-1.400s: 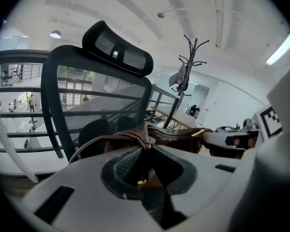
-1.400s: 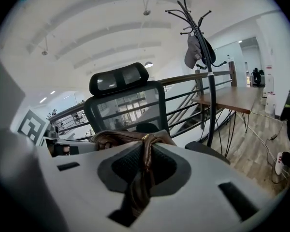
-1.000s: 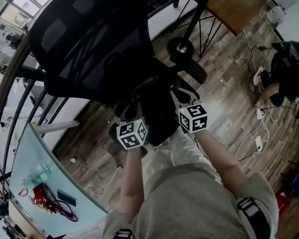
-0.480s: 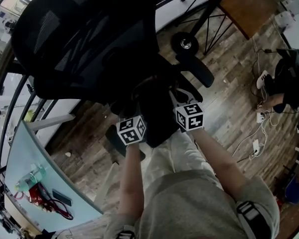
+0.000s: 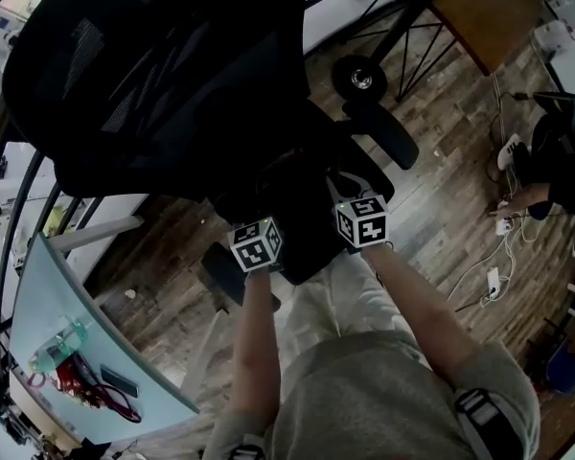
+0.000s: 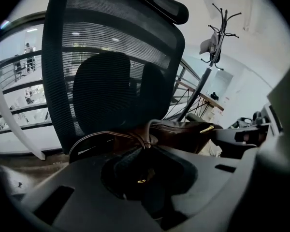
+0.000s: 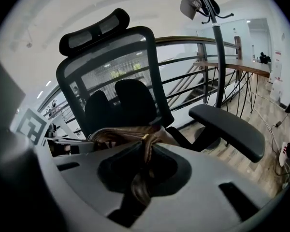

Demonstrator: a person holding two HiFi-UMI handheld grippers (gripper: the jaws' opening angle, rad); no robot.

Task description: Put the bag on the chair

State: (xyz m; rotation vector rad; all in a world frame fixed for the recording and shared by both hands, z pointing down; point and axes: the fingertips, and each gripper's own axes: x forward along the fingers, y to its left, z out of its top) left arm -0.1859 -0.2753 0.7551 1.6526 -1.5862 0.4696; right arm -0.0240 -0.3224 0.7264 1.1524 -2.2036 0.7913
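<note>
Leather strap, left [image 6: 146,141]: pinched between the nearly closed fingers of the left gripper [image 6: 145,178]; nothing else is held there.
Leather strap, right [image 7: 144,156]: clamped in the same way by the fingers of the right gripper [image 7: 139,180].
Bag [image 7: 123,135]: brown and soft, carried by its 2 straps; it is found straight ahead of both pairs of fingers, touching them through the straps.
Long axis: laid crosswise, from 1 gripper to the other, roughly parallel to the backrest [image 7: 113,66].
Nearer hand: neither; the 2 grippers are set side by side, equally close to the bag.
Chair [image 5: 163,75]: the seat is reckoned to lie under and beyond the bag, inboard of the armrest [image 7: 227,127]; whether the bag is already borne by it cannot be told.
Coming move: a short carry forward and down is judged to be needed before the straps are let go.
</note>
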